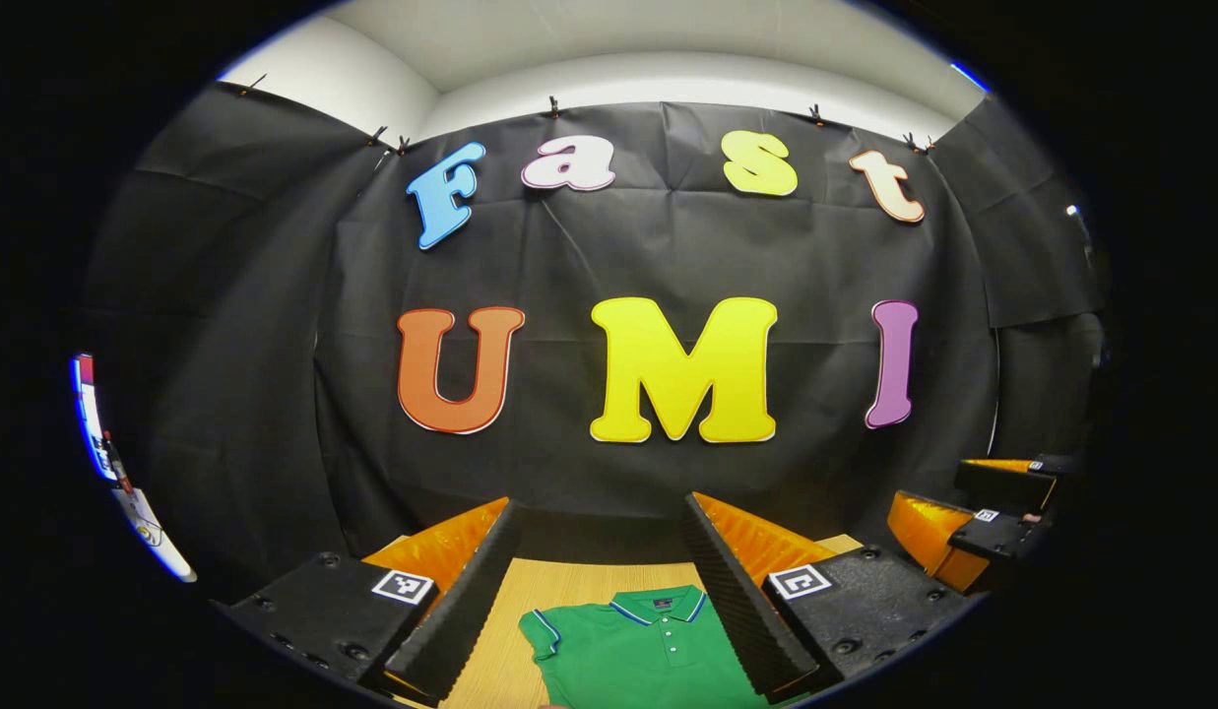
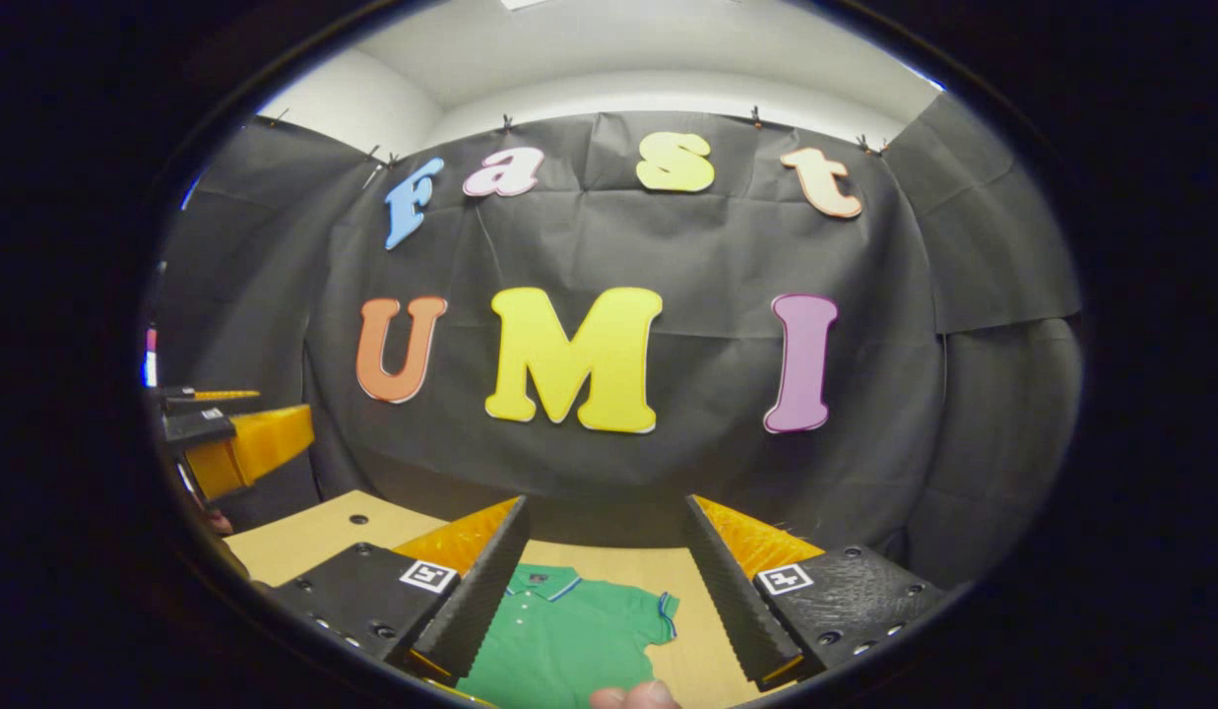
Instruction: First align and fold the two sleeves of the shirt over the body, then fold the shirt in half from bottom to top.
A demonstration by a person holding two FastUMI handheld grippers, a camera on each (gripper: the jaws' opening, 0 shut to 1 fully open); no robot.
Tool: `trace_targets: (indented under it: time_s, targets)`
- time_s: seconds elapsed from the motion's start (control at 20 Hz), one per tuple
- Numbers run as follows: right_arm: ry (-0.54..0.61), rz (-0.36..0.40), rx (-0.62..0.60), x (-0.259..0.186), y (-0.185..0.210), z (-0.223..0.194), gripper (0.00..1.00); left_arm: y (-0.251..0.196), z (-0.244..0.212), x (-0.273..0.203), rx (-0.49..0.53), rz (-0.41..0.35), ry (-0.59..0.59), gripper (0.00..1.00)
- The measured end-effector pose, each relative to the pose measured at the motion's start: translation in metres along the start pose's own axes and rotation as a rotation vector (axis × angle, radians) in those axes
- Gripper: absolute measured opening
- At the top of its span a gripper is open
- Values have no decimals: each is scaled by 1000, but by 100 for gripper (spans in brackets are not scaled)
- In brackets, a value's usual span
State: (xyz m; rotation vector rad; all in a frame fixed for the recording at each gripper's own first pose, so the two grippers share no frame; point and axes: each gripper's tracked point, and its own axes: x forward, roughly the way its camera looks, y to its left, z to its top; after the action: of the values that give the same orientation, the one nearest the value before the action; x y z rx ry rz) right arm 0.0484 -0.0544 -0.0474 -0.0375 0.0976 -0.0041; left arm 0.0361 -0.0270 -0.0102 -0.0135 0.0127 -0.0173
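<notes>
A green polo shirt [image 1: 638, 655] with a striped collar and striped sleeve cuffs lies flat on the wooden table [image 1: 530, 591], collar toward the booth's back wall. My left gripper [image 1: 604, 581] is open, held above the shirt's collar, with nothing between its fingers. In the right gripper view the same shirt [image 2: 569, 640] lies below and between the fingers of my right gripper [image 2: 604, 576], which is also open and holds nothing. One short sleeve [image 2: 658, 611] sticks out sideways. The right gripper [image 1: 993, 517] also shows at the far right of the left gripper view.
Black cloth walls close the booth behind and to both sides. The left gripper [image 2: 215, 433] shows at the left edge of the right gripper view. A fingertip [image 2: 633, 696] peeks in at the bottom of that view. Bare table [image 2: 313, 537] lies left of the shirt.
</notes>
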Motion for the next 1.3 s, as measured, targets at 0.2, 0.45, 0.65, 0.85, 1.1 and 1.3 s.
trace_targets:
  time_s: [0.2, 0.45, 0.65, 0.85, 1.1, 1.3]
  targets:
    - [103, -7, -23, 25, -25, -46, 96, -8, -4, 9, 0, 6, 5, 100]
    - [248, -1, -26, 70, -52, -117, 96, -22, -17, 23, 1, 9, 33, 100]
    - [373, -4, -9, 112, -73, -182, 96, -32, -25, 36, 5, 20, 52, 100]
    - [473, -17, -14, 145, -93, -241, 97, -43, -37, 49, 8, 20, 87, 100]
    - [584, -14, 3, 175, -103, -298, 97, -49, -45, 57, 40, 30, 105, 100]
    - [655, 16, -26, 188, -102, -332, 95, -48, -55, 62, 42, 45, 130, 100]
